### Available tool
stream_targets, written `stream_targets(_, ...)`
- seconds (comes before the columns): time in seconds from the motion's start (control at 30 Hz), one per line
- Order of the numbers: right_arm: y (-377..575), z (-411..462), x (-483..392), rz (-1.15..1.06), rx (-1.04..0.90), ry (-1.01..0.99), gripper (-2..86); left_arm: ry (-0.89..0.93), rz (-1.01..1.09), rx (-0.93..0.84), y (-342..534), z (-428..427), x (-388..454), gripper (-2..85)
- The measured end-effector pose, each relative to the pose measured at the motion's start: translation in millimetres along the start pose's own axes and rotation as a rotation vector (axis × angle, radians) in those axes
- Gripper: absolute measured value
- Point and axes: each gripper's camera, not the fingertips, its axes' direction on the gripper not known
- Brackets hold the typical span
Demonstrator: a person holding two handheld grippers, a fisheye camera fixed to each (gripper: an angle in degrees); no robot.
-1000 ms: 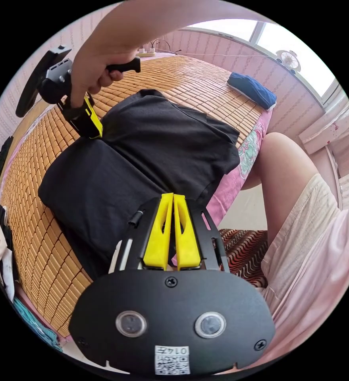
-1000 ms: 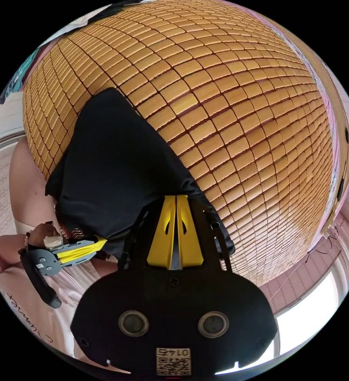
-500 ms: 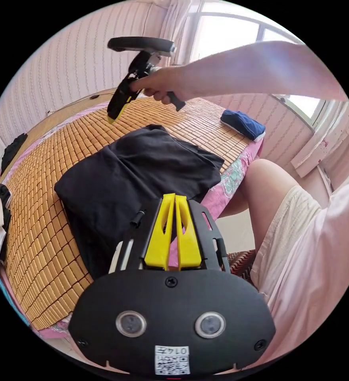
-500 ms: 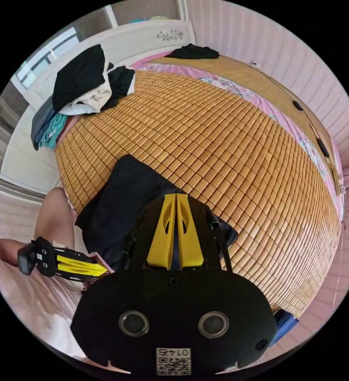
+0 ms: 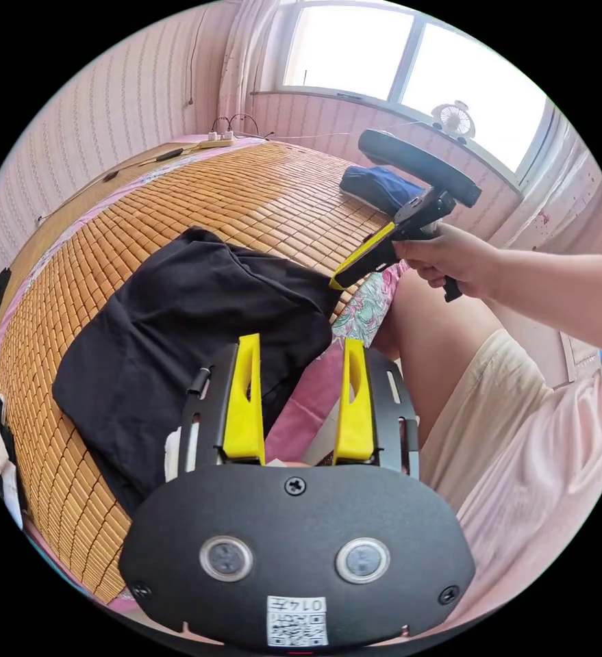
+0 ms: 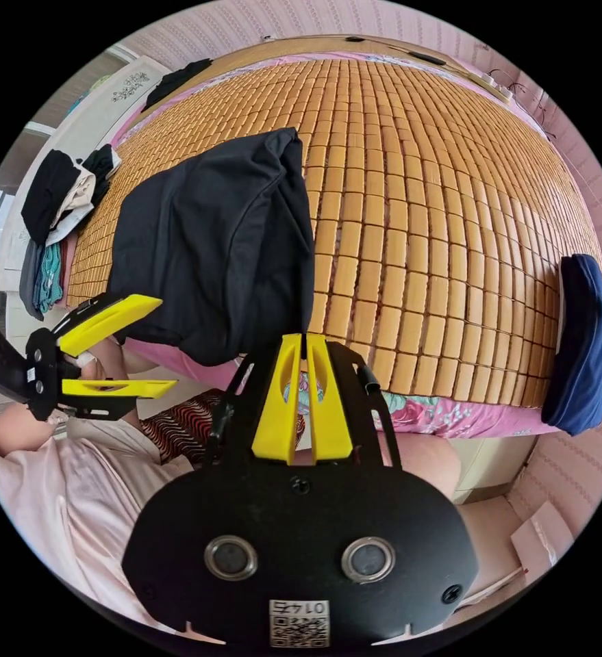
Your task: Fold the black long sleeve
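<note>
My left gripper (image 5: 299, 397) has its two yellow jaws spread wide with nothing between them; it hangs over the bed's near edge, above pink sheet and floor. In the right gripper view it shows at 9 o'clock (image 6: 151, 345), jaws parted, in my hand.

My right gripper (image 6: 304, 404) has its jaws pressed together, only a thin slit between them, and no cloth in them. In the left gripper view it sits at about 2 o'clock (image 5: 337, 280), held in my right hand (image 5: 448, 256), its tip just beside the corner of the black long sleeve (image 5: 177, 328).

The black long sleeve (image 6: 211, 239) lies folded into a rough rectangle on the bamboo mat (image 6: 417, 205) that covers the bed, close to the edge nearest me, one corner hanging over the pink floral sheet (image 6: 437, 414). A folded navy garment (image 6: 581, 342) lies well apart at 3 o'clock in the right gripper view, at the mat's edge. A heap of clothes (image 6: 61, 205) sits at 10 o'clock.
</note>
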Motion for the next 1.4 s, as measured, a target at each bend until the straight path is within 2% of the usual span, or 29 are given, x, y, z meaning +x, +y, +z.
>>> stream_targets(0.23,59.0,-14.5,39.8,-0.074,0.129,-0.323,0.6,0.019,-0.025,-0.076,-23.7,15.1,5.7,16.0)
stream_targets(0.37,92.3,-13.9,56.5,-0.126,0.180,-0.479,0.7,0.100,-0.054,-0.104,-17.5,3.9,3.7,10.8)
stream_targets(0.5,118.4,-0.1,76.2,-0.118,0.202,-0.533,1.7,0.114,-0.035,-0.099,4.8,-16.1,4.8,2.1)
stream_targets(0.6,136.9,14.8,110.4,0.019,0.259,-0.513,5.1,0.066,0.028,-0.106,22.5,-29.5,10.1,0.7)
stream_targets(0.67,142.2,35.5,139.0,0.127,0.240,-0.507,14.4,0.052,0.039,-0.093,32.2,-37.7,10.3,0.3)
stream_targets(0.7,142.9,40.7,145.0,0.147,0.239,-0.523,15.5,0.055,0.035,-0.086,37.5,-42.4,8.8,0.1)
stream_targets(0.83,140.5,77.2,175.7,0.272,0.281,-0.734,18.7,0.060,0.007,-0.067,47.7,-56.9,1.5,-0.2)
stream_targets(0.93,127.0,102.4,183.4,0.332,0.236,-0.764,17.7,0.050,0.006,-0.039,54.6,-70.9,-4.4,-0.4)
stream_targets(1.03,124.3,113.0,193.2,0.365,0.263,-0.853,7.9,0.043,0.000,-0.023,61.1,-81.3,-12.3,-0.5)
stream_targets(1.2,135.2,79.2,204.4,0.306,0.390,-0.825,4.8,0.105,0.032,0.079,58.4,-97.8,-20.0,-0.6)
stream_targets(1.4,157.5,3.0,221.2,0.240,0.535,-0.625,4.3,0.242,0.048,0.213,34.1,-97.6,-21.9,-0.6)
